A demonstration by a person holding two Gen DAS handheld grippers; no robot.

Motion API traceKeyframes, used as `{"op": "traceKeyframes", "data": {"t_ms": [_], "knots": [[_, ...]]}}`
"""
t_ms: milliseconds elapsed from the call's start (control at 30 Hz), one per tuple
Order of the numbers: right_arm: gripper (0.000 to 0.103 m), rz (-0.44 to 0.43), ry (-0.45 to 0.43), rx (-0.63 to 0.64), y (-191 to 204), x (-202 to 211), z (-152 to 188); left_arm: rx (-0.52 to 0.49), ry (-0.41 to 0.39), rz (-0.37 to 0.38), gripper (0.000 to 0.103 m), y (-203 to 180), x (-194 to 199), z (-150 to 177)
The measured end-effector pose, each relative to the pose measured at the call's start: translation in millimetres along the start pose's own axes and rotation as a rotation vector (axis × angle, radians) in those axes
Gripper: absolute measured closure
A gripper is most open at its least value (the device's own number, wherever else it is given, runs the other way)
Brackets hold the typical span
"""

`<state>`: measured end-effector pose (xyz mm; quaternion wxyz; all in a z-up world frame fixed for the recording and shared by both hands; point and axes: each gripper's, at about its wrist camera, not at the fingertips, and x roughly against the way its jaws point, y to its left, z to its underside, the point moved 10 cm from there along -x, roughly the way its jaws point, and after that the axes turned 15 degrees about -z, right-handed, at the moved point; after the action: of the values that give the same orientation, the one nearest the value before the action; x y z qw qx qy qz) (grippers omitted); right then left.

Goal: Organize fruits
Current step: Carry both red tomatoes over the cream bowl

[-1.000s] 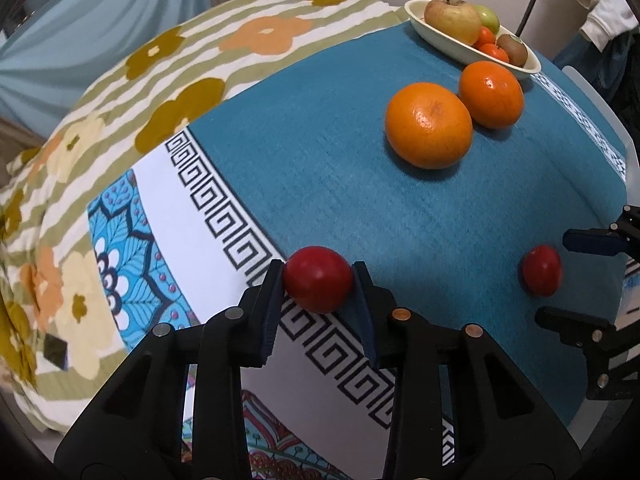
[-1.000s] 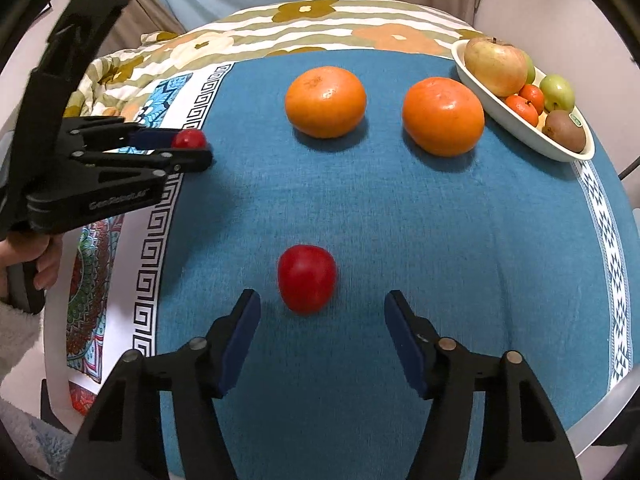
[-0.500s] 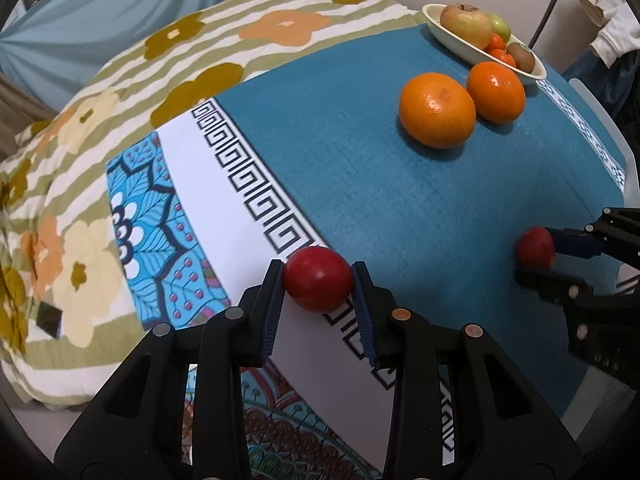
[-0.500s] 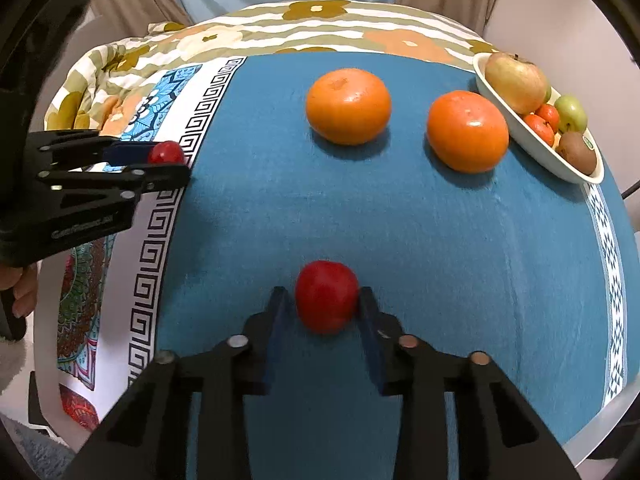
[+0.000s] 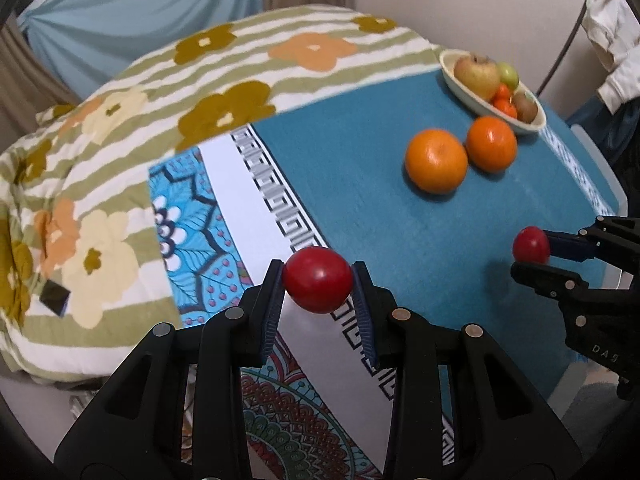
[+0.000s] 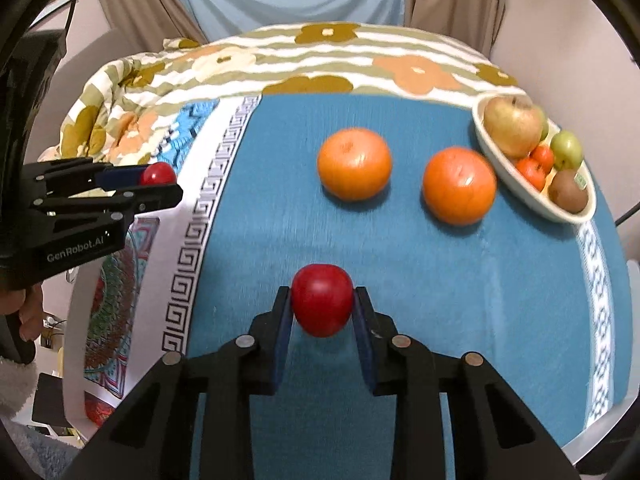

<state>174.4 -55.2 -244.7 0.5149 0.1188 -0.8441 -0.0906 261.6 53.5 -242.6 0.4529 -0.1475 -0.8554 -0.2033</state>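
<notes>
My left gripper is shut on a small red fruit and holds it above the table's left edge; it also shows in the right wrist view. My right gripper is shut on a second red fruit, held just above the blue cloth; it shows in the left wrist view too. Two oranges lie on the cloth beyond. A cream oval bowl at the far right holds an apple, a green fruit, small orange fruits and a kiwi.
A flowered striped blanket is heaped behind and left of the table. The cloth has a white key-pattern border along the left edge. The table's near right edge drops off. Curtains hang behind.
My right gripper moved onto the second red fruit, shut on it and lifted it slightly. My left gripper has risen and drawn back with its red fruit.
</notes>
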Motion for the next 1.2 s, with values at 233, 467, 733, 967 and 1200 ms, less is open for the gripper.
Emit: {"op": "traceKeyframes", "data": {"t_ms": [233,467,733,967,1200], "knots": [[0.076,-0.02,-0.065,-0.018,-13,35,-20,0.063,-0.044,-0.019,0.065,0,32,-23],[0.075,-0.048,-0.122,0.001,-47,73,-35,0.136,-0.072,-0.027,0.065,-26,60,-51],[0.075,-0.095,-0.138,0.016,-116,110,-45,0.211,-0.077,-0.042,0.065,-90,79,-89],[0.075,-0.106,-0.143,0.058,-179,130,-61,0.233,-0.076,-0.028,0.065,-163,73,-129],[0.075,-0.125,-0.131,0.107,-229,133,-76,0.255,-0.06,-0.018,0.065,-220,51,-161]]}}
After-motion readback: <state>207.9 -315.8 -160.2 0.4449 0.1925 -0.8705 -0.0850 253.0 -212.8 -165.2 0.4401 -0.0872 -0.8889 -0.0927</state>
